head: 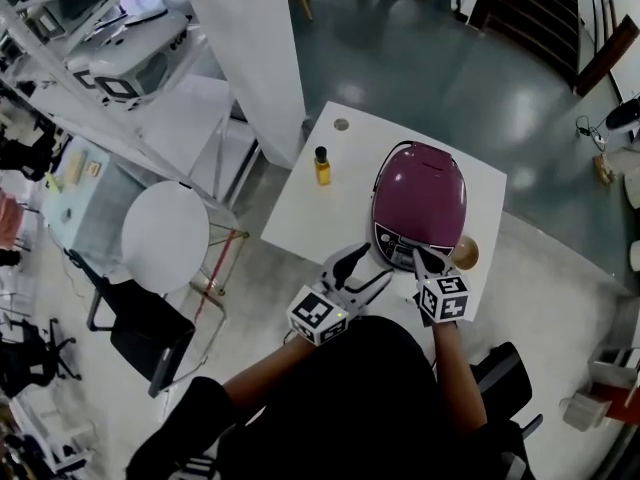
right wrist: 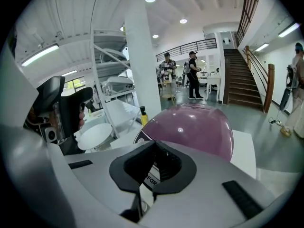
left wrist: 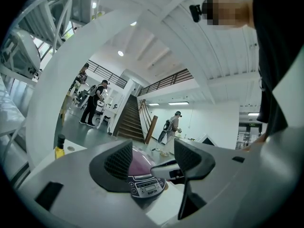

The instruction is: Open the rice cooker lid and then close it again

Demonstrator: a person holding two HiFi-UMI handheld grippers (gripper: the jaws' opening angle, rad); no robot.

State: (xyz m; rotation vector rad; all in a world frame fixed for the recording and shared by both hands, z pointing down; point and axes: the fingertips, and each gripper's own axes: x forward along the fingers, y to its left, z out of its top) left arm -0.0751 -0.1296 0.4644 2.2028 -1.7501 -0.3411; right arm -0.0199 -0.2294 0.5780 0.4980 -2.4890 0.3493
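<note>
A purple rice cooker [head: 420, 200] stands on the white table [head: 300, 208], lid down, its control panel facing me. In the right gripper view the cooker [right wrist: 190, 127] fills the middle, and my right gripper [right wrist: 155, 163] is shut with nothing in it, tips just in front of the panel. From the head view the right gripper [head: 424, 261] sits at the cooker's front edge. My left gripper [head: 357, 259] is beside it on the left, pointing level. Its jaws stand open in the left gripper view [left wrist: 153, 156], framing the control panel [left wrist: 146, 186] without touching it.
A small yellow bottle [head: 322, 165] stands on the table left of the cooker. A round wooden piece [head: 466, 252] lies at the cooker's right front. A white pillar [head: 255, 58], a round white stool [head: 165, 236] and a black chair [head: 150, 333] are to the left.
</note>
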